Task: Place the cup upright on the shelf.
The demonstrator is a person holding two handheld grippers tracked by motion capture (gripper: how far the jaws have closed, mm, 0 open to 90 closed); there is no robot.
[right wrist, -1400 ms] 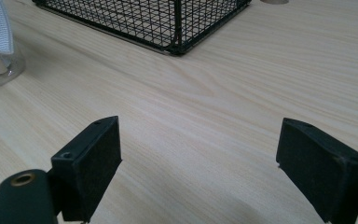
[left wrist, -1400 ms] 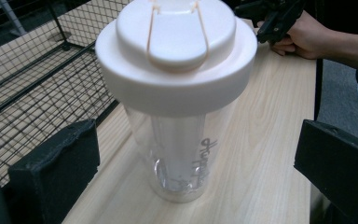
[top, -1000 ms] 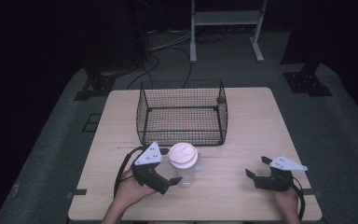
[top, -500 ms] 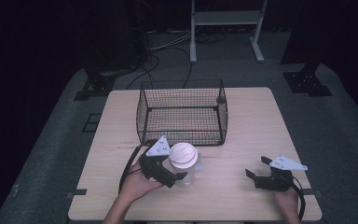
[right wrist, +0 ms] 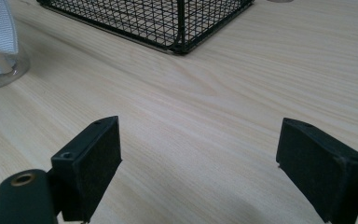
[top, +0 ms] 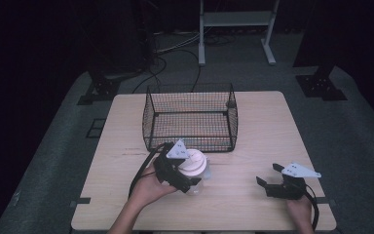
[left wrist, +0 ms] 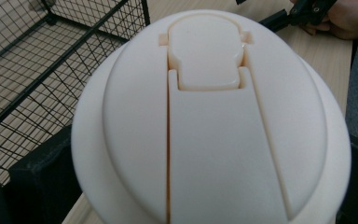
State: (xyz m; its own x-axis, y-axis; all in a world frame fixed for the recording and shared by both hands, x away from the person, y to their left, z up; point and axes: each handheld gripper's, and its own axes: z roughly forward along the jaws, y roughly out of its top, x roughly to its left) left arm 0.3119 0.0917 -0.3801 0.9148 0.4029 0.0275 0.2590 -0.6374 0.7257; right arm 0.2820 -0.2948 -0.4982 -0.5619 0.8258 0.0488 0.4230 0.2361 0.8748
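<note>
The left gripper (top: 187, 181) is sitting around the bottle (top: 193, 168), one jaw showing on each side of its cream lid (left wrist: 209, 121) in the left gripper view; whether the jaws are actually pressing it, I cannot tell. The bottle is standing upright on the table (top: 253, 204), just in front of the wire basket (top: 191, 117). Over on the right, the right gripper (top: 269, 179) is resting low on the table with jaws spread wide, gripping nothing, well apart from the bottle.
</note>
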